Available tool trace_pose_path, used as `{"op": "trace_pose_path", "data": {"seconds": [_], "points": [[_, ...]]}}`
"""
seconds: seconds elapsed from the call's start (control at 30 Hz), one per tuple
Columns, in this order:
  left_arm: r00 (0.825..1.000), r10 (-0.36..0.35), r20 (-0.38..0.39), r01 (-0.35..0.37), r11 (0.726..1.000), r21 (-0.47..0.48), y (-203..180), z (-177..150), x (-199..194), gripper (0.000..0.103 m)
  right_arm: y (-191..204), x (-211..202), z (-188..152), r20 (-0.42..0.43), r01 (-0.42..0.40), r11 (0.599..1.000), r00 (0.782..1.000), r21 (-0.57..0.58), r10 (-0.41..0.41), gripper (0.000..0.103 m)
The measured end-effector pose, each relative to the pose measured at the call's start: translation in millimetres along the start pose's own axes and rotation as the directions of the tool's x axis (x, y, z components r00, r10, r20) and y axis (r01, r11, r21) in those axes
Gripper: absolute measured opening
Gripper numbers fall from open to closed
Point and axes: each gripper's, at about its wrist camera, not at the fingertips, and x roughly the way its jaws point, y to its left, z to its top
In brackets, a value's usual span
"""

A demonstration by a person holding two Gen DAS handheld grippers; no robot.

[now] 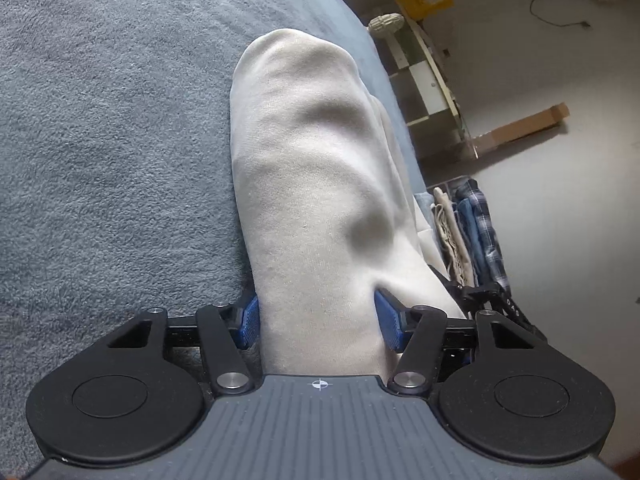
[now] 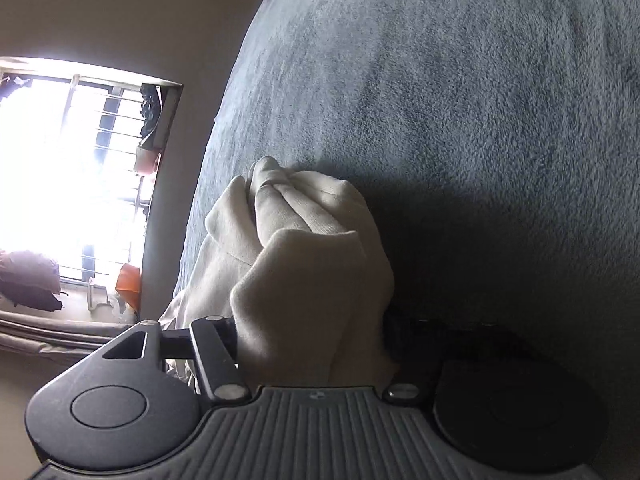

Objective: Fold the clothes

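A cream, soft-knit garment (image 1: 316, 184) lies bunched in thick folds on the grey-blue fleece bed (image 1: 100, 140), stretching toward twelve o'clock in the left view, its rumpled end (image 2: 304, 256) creased.

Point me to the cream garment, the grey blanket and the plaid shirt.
cream garment (image 1: 304, 184): left wrist view, middle of the raised fold.
grey blanket (image 1: 100, 140): left wrist view, bare fleece beside the garment.
plaid shirt (image 1: 486, 232): left wrist view, its hanging edge.

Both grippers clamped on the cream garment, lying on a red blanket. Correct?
Not quite: the blanket is grey-blue, not red, as both wrist views show. The rest holds: the left gripper and right gripper each have the cream garment bunched between their fingers.
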Motion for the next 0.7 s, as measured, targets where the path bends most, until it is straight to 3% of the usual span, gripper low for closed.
{"op": "trace_pose_path", "data": {"seconds": [0.13, 0.3, 0.4, 0.5, 0.7], "points": [[1.000, 0.002, 0.007, -0.002, 1.000, 0.010, 4.8, -0.9, -30.5, 0.054, 23.1, 6.6, -8.7, -0.046, 0.003, 1.000, 0.999, -0.011, -0.004, 0.062], [0.999, 0.053, 0.004, -0.053, 0.997, 0.053, 13.2, -25.5, -94.2, 0.054, 32.5, 13.1, -51.1, -0.152, -0.019, 1.000, 0.988, -0.006, 0.018, 0.062], [0.995, 0.098, 0.001, -0.098, 0.992, 0.077, 19.6, -55.9, -138.1, 0.054, 31.3, 27.1, -85.0, -0.245, -0.042, 0.999, 0.968, 0.020, 0.046, 0.062], [0.990, 0.138, -0.026, -0.137, 0.989, 0.062, 34.8, -80.7, -155.5, 0.057, 30.9, 42.5, -107.9, -0.325, -0.041, 0.999, 0.945, 0.021, 0.045, 0.066], [0.968, 0.182, 0.171, -0.218, 0.950, 0.222, 6.7, -102.6, -188.7, 0.067, 33.4, 19.8, -111.4, -0.319, -0.035, 0.999, 0.947, -0.026, 0.025, 0.080]]}}
